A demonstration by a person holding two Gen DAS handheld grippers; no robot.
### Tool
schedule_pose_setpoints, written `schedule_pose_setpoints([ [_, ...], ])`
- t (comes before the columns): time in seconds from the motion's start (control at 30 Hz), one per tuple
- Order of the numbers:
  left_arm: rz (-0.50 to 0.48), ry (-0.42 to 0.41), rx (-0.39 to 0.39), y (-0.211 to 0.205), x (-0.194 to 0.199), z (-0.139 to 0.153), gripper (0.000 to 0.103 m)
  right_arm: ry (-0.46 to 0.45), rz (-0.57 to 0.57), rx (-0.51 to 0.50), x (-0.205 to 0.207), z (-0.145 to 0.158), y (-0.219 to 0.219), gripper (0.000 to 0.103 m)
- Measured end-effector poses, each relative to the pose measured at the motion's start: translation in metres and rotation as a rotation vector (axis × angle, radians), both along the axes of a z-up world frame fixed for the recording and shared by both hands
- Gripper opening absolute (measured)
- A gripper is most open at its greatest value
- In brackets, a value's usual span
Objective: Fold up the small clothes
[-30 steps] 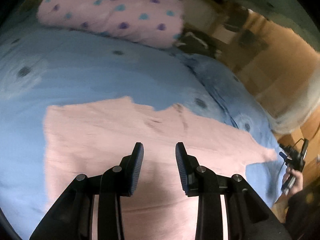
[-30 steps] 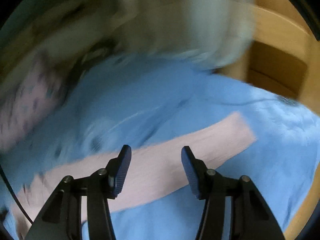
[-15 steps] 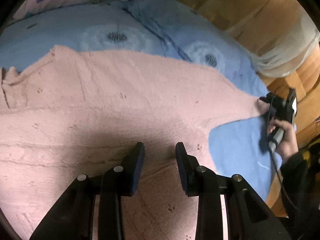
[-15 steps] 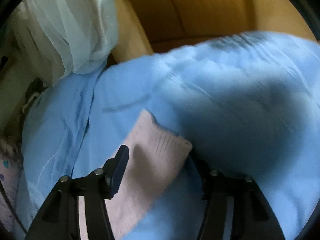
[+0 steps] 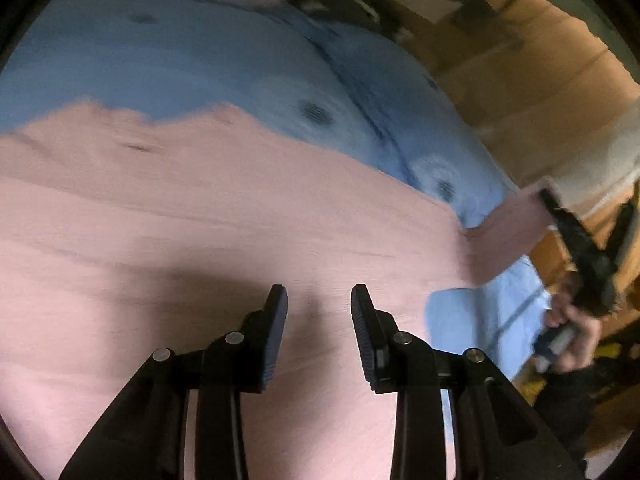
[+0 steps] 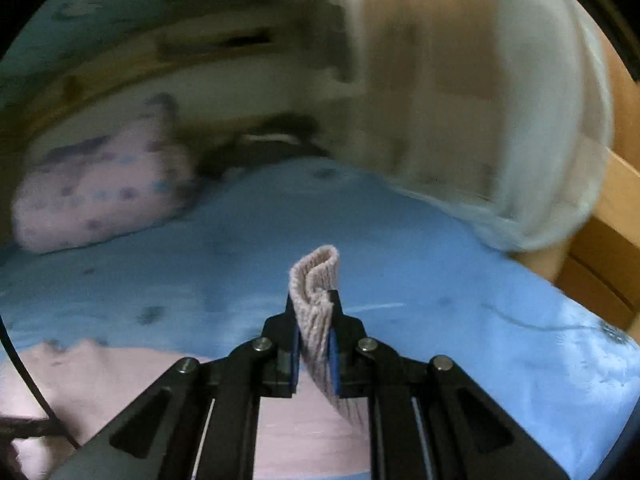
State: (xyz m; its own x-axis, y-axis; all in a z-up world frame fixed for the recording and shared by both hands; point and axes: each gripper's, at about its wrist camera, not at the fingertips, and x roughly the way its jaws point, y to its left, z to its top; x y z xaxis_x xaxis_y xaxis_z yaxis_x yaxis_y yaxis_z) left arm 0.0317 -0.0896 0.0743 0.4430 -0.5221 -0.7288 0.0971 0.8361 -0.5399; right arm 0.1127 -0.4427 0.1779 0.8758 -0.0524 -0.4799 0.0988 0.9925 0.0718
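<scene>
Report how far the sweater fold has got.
Done: the pink sweater lies spread flat on the blue blanket. In hand: the right gripper is shut on the sleeve cuff, lifted. Left: every fold; the left gripper hangs open above the body.

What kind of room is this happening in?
Most likely a bedroom. The pink sweater lies spread on a bed with a blue duvet, and a pink polka-dot pillow sits at its far end. A wooden bed frame and a pale gauzy curtain show at the side.
</scene>
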Motion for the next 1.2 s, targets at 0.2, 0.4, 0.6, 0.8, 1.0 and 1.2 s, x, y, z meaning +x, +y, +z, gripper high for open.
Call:
schedule_pose_setpoints([
  [0.2,0.188,-0.039,0.077,0.108,-0.034,0.022,0.012,0.005,0.154,0.026,-0.013,0.020,0.117,0.011],
  [0.4,0.345,0.032,0.075,0.187,-0.039,0.008,0.012,0.062,0.253,0.053,-0.030,0.005,0.215,0.011],
  [0.6,0.367,0.083,0.043,0.212,-0.043,0.001,0.012,0.139,0.330,0.073,-0.033,-0.027,0.288,0.011],
  [0.8,0.368,0.098,0.072,0.214,-0.046,0.001,0.012,0.184,0.397,0.068,-0.026,-0.052,0.336,0.012],
  [1.0,0.409,0.175,0.083,0.226,-0.049,-0.027,0.012,0.197,0.468,0.064,-0.020,-0.068,0.387,0.012],
  [1.2,0.436,0.262,0.039,0.224,-0.050,-0.056,0.012,0.175,0.542,0.059,-0.025,-0.069,0.429,0.011],
])
